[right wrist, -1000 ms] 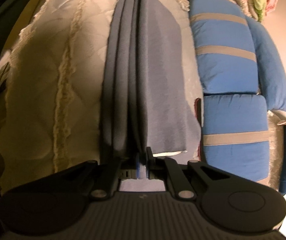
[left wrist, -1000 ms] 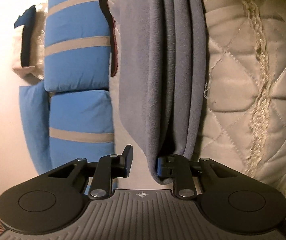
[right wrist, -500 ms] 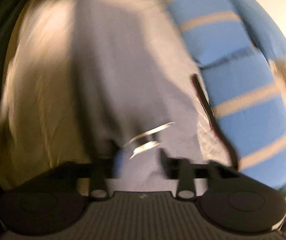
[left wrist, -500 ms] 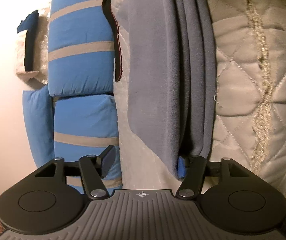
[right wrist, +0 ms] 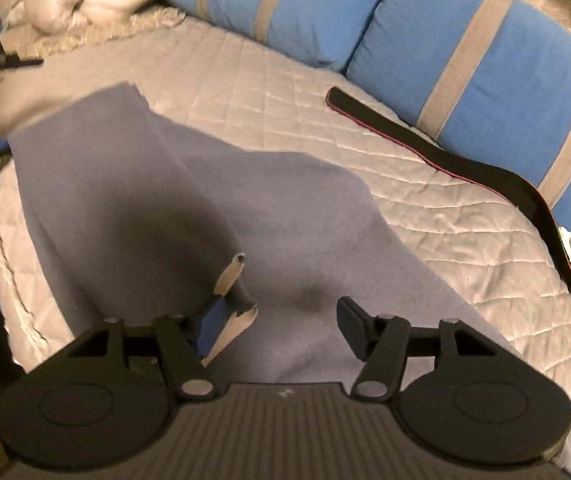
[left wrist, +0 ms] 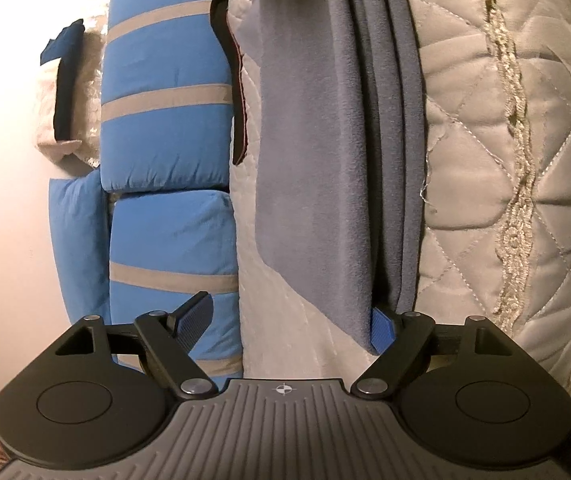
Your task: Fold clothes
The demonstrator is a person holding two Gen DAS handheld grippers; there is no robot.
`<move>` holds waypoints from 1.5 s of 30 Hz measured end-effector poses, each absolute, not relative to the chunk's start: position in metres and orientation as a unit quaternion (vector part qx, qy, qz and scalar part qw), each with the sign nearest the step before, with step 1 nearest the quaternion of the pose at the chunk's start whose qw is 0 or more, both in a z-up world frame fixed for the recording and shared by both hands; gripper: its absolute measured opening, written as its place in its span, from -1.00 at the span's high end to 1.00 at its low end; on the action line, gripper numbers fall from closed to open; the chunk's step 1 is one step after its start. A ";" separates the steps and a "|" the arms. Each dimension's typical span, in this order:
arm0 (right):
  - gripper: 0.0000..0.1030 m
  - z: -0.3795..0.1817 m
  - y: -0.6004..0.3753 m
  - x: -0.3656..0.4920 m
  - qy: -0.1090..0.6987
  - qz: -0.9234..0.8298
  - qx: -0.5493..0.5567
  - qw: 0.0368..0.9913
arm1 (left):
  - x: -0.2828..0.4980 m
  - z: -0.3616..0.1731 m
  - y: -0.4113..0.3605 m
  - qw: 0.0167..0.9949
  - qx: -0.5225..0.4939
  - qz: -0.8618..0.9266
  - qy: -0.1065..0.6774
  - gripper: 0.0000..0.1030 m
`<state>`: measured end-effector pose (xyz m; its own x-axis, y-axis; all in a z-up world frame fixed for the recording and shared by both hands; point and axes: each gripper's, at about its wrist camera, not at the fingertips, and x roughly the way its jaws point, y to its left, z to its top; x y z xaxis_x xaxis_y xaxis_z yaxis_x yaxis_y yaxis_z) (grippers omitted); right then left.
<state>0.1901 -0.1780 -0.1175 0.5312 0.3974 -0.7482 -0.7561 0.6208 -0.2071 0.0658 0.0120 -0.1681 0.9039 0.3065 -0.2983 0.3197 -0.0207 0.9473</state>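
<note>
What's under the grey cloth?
The grey cloth lies on a quilted bedspread, which shows all around it. Whatever sits beneath the cloth's middle is covered, so nothing else can be seen there.

The long grey-blue fleece garment point(left wrist: 309, 168) runs off the top edge in the left wrist view, so its far end is unseen. One blue pad of the left gripper point(left wrist: 289, 322) sits half hidden behind its folds. In the right wrist view, the thin black strap with red edging point(right wrist: 465, 160) leaves the frame at the right.
</note>
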 end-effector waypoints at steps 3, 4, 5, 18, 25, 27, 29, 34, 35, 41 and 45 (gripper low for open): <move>-0.41 -0.122 -0.176 0.200 0.339 0.331 -0.255 0.843 | 0.067 -0.168 0.011 0.664 0.715 -0.004 0.218 -0.52; -0.41 -0.123 -0.176 0.206 0.341 0.327 -0.247 0.846 | 0.067 -0.168 0.011 0.664 0.715 -0.003 0.218 -0.52; -0.41 -0.122 -0.179 0.210 0.344 0.325 -0.233 0.849 | 0.067 -0.168 0.011 0.664 0.715 -0.003 0.217 -0.52; -0.44 -0.104 -0.226 0.252 0.419 0.391 0.017 0.819 | 0.064 -0.167 0.013 0.666 0.714 -0.002 0.215 -0.52; -0.44 -0.125 -0.207 0.249 0.458 0.445 0.021 0.769 | 0.065 -0.167 0.012 0.667 0.713 -0.001 0.216 -0.52; -0.26 -0.131 -0.201 0.249 0.464 0.440 0.014 0.768 | 0.065 -0.166 0.012 0.668 0.712 -0.001 0.216 -0.52; 0.38 -0.133 -0.198 0.248 0.466 0.433 0.011 0.772 | 0.065 -0.166 0.012 0.669 0.712 -0.001 0.216 -0.52; 0.92 -0.126 -0.198 0.246 0.462 0.416 -0.005 0.783 | 0.065 -0.166 0.012 0.670 0.710 0.000 0.216 -0.52; 0.92 -0.123 -0.200 0.245 0.460 0.414 -0.010 0.786 | 0.065 -0.166 0.012 0.670 0.710 0.000 0.216 -0.52; 0.92 -0.119 -0.199 0.245 0.449 0.391 -0.045 0.802 | 0.065 -0.161 0.012 0.680 0.702 0.001 0.211 -0.52; 0.92 -0.122 -0.193 0.242 0.441 0.379 -0.068 0.811 | 0.062 -0.155 0.009 0.684 0.697 -0.002 0.215 -0.52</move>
<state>0.2419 -0.1933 -0.1216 0.3235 0.5548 -0.7665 -0.6752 0.7029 0.2238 0.0620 0.0093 -0.1553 0.9079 0.2962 -0.2967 0.3022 0.0281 0.9528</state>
